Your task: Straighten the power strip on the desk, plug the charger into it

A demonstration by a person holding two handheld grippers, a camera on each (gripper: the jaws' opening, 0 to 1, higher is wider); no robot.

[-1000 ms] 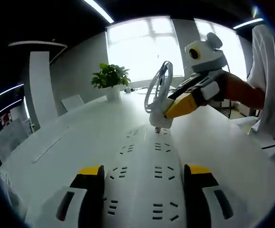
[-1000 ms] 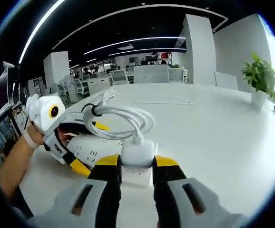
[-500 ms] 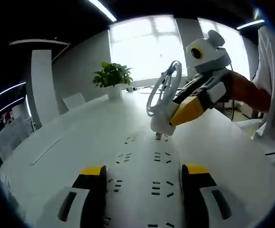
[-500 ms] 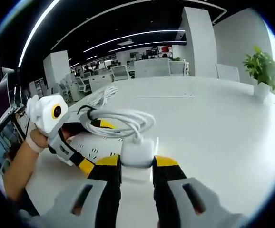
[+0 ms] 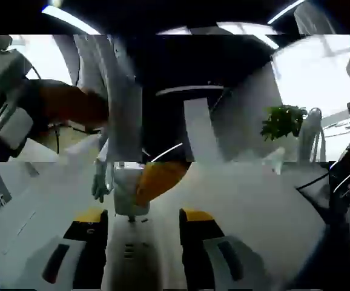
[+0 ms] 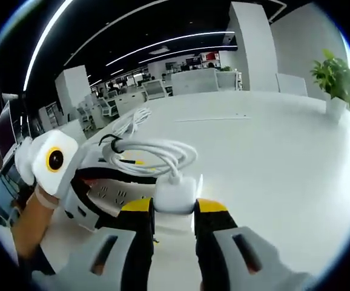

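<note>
In the right gripper view my right gripper (image 6: 174,209) is shut on a white charger (image 6: 174,195), whose coiled white cable (image 6: 154,154) loops behind it. The white power strip (image 6: 109,195) lies on the desk just under the charger, and my left gripper (image 6: 117,182) comes in from the left with its jaws on either side of the strip's end. The left gripper view is torn into shifted bands. There the strip (image 5: 132,260) runs between my left gripper's (image 5: 143,218) jaws, and the charger (image 5: 128,191) stands on it, held by the right gripper's yellow fingertip (image 5: 163,179).
The white desk (image 6: 272,157) stretches wide to the right. A potted plant (image 6: 338,79) stands at its far edge, and it also appears as the plant (image 5: 284,121) in the left gripper view. A person's forearm (image 6: 33,224) holds the left gripper. Office chairs and pillars stand behind.
The charger has come down from above the strip onto its sockets. The left gripper's camera box has moved nearer in the right view. The left view has shifted and torn.
</note>
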